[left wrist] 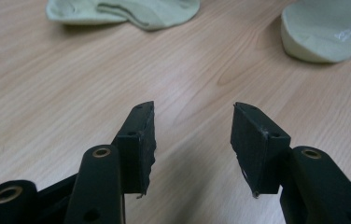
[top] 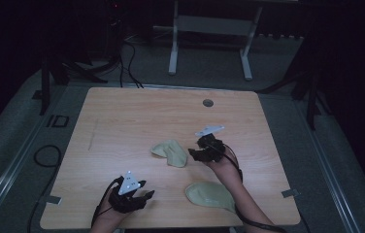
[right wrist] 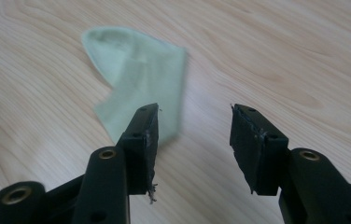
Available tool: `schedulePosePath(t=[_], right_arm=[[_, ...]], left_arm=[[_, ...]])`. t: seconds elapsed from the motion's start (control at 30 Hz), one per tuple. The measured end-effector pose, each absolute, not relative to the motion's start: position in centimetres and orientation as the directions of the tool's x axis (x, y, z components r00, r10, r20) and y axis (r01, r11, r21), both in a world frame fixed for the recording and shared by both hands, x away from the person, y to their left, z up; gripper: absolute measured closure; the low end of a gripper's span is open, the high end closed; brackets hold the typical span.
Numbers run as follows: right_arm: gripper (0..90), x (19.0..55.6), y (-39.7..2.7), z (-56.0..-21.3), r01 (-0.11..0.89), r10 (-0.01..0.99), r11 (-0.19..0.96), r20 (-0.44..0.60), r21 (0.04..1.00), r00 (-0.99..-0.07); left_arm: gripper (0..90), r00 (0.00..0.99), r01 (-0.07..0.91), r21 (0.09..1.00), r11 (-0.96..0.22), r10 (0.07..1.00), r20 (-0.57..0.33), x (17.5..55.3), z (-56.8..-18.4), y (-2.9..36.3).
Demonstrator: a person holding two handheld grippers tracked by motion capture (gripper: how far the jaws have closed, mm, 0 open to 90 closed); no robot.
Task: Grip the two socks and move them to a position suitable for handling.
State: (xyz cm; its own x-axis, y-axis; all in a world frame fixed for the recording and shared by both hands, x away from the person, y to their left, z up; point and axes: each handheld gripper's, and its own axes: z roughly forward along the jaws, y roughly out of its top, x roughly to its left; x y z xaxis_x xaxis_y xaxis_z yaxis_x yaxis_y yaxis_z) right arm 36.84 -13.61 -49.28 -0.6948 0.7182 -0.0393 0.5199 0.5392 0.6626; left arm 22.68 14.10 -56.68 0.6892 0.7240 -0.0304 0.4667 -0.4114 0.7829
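Wooden surface (top: pixel 122 121), two pale green socks on it.

Folded sock (top: pixel 170 152): near the middle, just left of the right gripper (top: pixel 205 154). Seen in the right gripper view (right wrist: pixel 136 79) ahead of the jaws and partly behind the left one; jaws wide, nothing between them.

Flat sock (top: pixel 211 195): near the front edge, beside the right forearm.

Left gripper (top: pixel 139 196): front left, well apart from both socks, jaws wide and empty over bare wood (left wrist: pixel 193 135). Its view shows the folded sock (left wrist: pixel 127 11) and the flat sock (left wrist: pixel 327 30) far ahead.
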Motion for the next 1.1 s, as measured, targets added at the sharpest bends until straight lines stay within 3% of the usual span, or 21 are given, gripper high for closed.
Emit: schedulePosePath(t=[0.13, 0.27, 0.43, 0.6, 0.7, 0.83, 0.93, 1.1], right_arm=[[50.1, 37.9, -10.8, -50.2, 0.535, 0.703, 0.542, -0.001, 0.648, -0.711], [46.8, 38.9, -8.7, -51.5, 0.559, 0.716, 0.518, 0.030, 0.647, -0.697], [43.8, 40.2, -6.4, -53.3, 0.582, 0.725, 0.519, 0.039, 0.626, -0.687], [41.7, 40.5, -4.6, -54.8, 0.576, 0.729, 0.548, -0.010, 0.607, -0.684], [46.9, 40.6, -4.2, -55.4, 0.564, 0.737, 0.564, -0.060, 0.603, -0.673], [72.5, 40.4, -4.1, -55.3, 0.549, 0.736, 0.577, -0.092, 0.604, -0.671], [78.3, 40.4, -4.1, -55.1, 0.551, 0.737, 0.586, -0.107, 0.594, -0.668], [79.3, 40.3, -4.9, -54.0, 0.551, 0.728, 0.596, -0.103, 0.584, -0.678]], left_arm=[[44.4, 0.680, 0.483, 0.770, -0.418, 0.733, -0.028, 22.5, -57.1, 14.5], [32.3, 0.680, 0.492, 0.762, -0.422, 0.733, -0.033, 22.5, -57.1, 14.6], [10.4, 0.676, 0.516, 0.745, -0.424, 0.735, -0.050, 22.7, -57.2, 14.6], [6.7, 0.672, 0.518, 0.744, -0.422, 0.739, -0.049, 22.7, -57.3, 14.6], [6.7, 0.673, 0.518, 0.741, -0.427, 0.738, -0.045, 22.6, -57.4, 14.5], [6.7, 0.675, 0.508, 0.742, -0.437, 0.737, -0.028, 22.5, -57.4, 14.4], [6.7, 0.674, 0.504, 0.747, -0.434, 0.738, -0.025, 22.4, -57.2, 14.3], [6.7, 0.674, 0.504, 0.749, -0.430, 0.738, -0.030, 22.4, -57.2, 14.3]])
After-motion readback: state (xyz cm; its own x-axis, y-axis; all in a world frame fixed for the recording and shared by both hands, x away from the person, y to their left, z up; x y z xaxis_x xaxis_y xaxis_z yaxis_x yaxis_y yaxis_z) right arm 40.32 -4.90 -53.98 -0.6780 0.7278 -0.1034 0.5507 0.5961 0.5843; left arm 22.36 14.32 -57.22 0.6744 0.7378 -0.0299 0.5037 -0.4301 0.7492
